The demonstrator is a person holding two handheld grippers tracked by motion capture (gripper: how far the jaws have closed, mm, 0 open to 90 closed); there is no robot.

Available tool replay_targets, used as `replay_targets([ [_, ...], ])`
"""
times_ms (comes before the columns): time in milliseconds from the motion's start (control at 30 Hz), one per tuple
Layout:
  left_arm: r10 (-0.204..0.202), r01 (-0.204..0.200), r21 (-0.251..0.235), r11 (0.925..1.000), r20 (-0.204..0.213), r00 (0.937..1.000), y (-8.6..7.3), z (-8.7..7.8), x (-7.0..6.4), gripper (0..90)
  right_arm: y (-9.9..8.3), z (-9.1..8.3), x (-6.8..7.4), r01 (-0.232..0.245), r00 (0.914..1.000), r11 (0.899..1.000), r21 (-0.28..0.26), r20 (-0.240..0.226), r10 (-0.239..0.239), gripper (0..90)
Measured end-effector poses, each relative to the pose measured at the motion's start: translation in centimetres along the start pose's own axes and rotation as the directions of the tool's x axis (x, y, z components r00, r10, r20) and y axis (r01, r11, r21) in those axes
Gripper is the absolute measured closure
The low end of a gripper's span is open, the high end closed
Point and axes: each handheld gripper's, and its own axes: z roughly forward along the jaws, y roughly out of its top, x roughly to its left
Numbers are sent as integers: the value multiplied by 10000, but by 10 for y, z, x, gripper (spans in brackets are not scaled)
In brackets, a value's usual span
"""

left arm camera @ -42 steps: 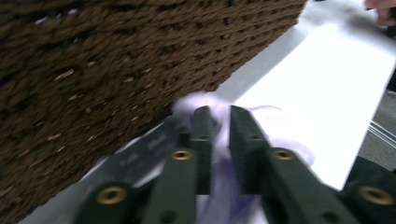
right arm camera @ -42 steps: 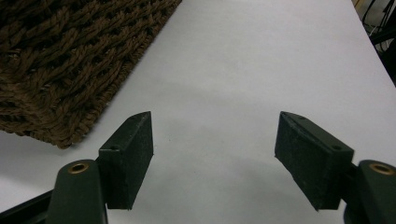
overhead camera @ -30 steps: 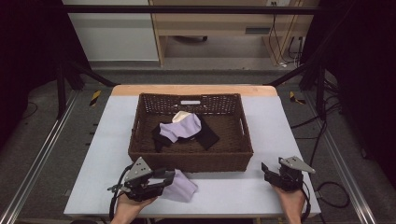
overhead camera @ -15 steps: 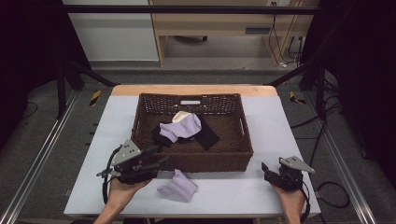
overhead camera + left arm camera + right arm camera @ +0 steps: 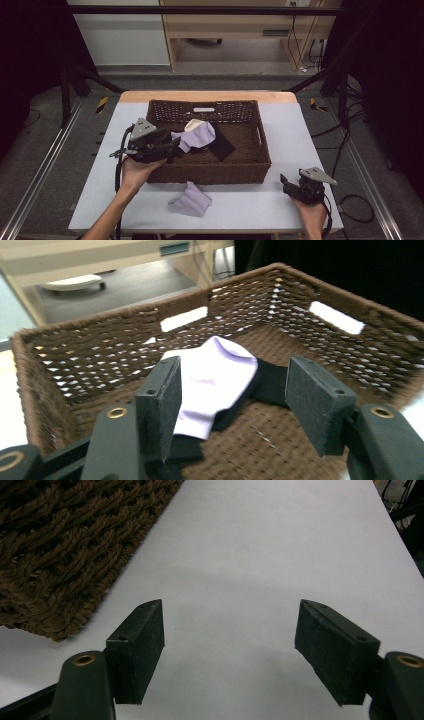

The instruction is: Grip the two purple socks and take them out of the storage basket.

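At the left, the left gripper (image 5: 172, 145) hangs over the near-left corner of the dark brown woven wicker basket (image 5: 260, 150), its jaws spread apart and empty, aimed at the pale lilac folded cloth (image 5: 212, 377) lying on a black cloth (image 5: 221, 146) inside the basket. Another lilac cloth (image 5: 190, 200) lies crumpled on the white table (image 5: 240, 205) just near of the basket. At the near right, the right gripper (image 5: 230, 642) rests low over bare table, jaws wide apart, holding nothing.

Pale tabletop (image 5: 300, 135) with wooden far edge, lit from above. Beyond it: grey floor (image 5: 240, 82), light wood cabinet (image 5: 240, 25), white panel (image 5: 125, 40) left of cabinet. Black frame rails and cables (image 5: 345, 145) flank tabletop; surroundings dark.
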Motion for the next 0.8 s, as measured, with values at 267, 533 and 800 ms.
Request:
replay_targets([
  [267, 30, -19, 166, 9999, -657, 9978, 19, 27, 11, 392, 0, 0, 0, -4, 10000, 10000, 12, 1, 4, 280],
  [533, -272, 305, 254, 9992, -1213, 9922, 30, 55, 30, 418, -1, -1, 0, -46, 10000, 9999, -105, 30, 47, 278],
  [800, -107, 298, 1118, 9933, -1677, 9858, 19, 89, 44, 441, -1, 0, 0, -4, 10000, 10000, -64, 15, 5, 279],
])
